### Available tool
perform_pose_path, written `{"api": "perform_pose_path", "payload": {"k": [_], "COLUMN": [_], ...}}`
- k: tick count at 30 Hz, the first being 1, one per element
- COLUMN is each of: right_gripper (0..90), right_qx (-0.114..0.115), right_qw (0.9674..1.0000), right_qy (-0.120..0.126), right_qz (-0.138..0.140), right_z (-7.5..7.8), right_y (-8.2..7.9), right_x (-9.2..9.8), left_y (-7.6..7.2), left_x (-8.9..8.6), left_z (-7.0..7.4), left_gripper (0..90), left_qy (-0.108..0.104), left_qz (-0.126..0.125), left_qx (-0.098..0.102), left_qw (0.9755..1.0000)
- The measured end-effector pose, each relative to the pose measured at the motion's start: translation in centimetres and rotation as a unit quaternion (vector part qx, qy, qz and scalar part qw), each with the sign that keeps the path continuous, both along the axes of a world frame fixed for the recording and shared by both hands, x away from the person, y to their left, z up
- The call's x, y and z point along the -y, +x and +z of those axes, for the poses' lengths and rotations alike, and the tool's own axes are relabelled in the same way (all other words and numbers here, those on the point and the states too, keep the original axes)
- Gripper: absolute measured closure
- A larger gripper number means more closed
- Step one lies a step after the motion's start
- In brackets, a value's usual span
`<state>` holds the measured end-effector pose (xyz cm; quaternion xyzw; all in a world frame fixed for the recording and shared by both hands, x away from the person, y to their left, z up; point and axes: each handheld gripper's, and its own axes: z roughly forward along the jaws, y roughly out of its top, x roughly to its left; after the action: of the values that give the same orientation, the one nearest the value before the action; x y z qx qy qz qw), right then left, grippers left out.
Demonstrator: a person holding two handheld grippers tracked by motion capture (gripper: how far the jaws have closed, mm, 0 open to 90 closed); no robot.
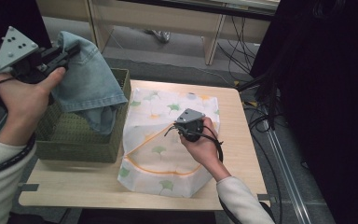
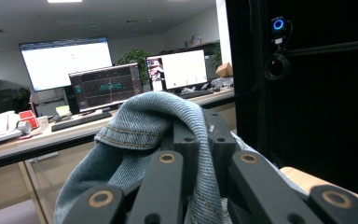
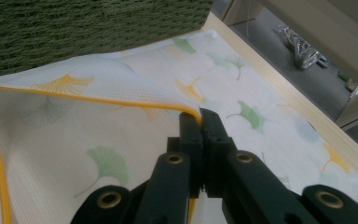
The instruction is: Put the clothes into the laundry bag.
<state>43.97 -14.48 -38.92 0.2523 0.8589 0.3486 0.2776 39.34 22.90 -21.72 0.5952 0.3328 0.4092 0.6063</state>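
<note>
Denim jeans [image 1: 87,84] hang from the left gripper [image 1: 70,49], jaws clamped on the fabric above the woven basket [image 1: 81,140]. Beside and below, the right gripper [image 3: 200,116] pinches the mesh laundry bag's [image 1: 161,140] orange-trimmed edge, holding its mouth up toward the jeans.

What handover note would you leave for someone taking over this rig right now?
Left tool: shut on the light-blue denim garment, held above the green woven basket; its lower end hangs into the basket.
Right tool: shut on the orange-trimmed edge of the white leaf-print mesh bag, which lies on the wooden table beside the basket.
Done: garment gripped, bag edge pinched up.
Left: probably moving the garment into the bag.
</note>
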Motion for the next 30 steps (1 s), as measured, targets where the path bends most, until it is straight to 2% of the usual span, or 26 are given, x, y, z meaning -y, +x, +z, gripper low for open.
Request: {"api": "perform_pose_path", "payload": {"k": [10,13,14,15,22,30], "right_gripper": [90.0,90.0,90.0,90.0,90.0,90.0], "right_qx": [-0.001,-0.001,-0.001,-0.002,-0.008,-0.007], "right_qw": [1.0000,1.0000,1.0000,1.0000,0.9999,0.9999], "right_qy": [0.001,0.001,0.002,0.002,0.008,0.009], "right_qz": [0.000,0.000,0.000,0.000,-0.005,-0.003], "right_z": [0.0,0.0,0.0,0.0,0.0,0.0], "right_y": [0.0,0.0,0.0,0.0,-0.1,-0.1], "right_x": [0.0,0.0,0.0,0.0,0.0,0.0], "left_y": [-0.4,-0.6,-0.8,-1.0,-2.5,-4.6], "left_x": [0.6,0.8,0.9,0.9,1.5,2.1], "left_z": [1.1,1.4,1.6,1.7,2.2,2.2], "left_gripper": [85.0,85.0,84.9,84.9,84.9,85.0], "left_qy": [0.008,0.010,0.004,0.000,0.013,0.020], "left_qz": [-0.013,-0.023,-0.031,-0.037,-0.065,-0.104], "left_qx": [0.022,0.025,0.026,0.027,0.040,0.038], "left_qw": [0.9996,0.9994,0.9992,0.9989,0.9970,0.9936]}}
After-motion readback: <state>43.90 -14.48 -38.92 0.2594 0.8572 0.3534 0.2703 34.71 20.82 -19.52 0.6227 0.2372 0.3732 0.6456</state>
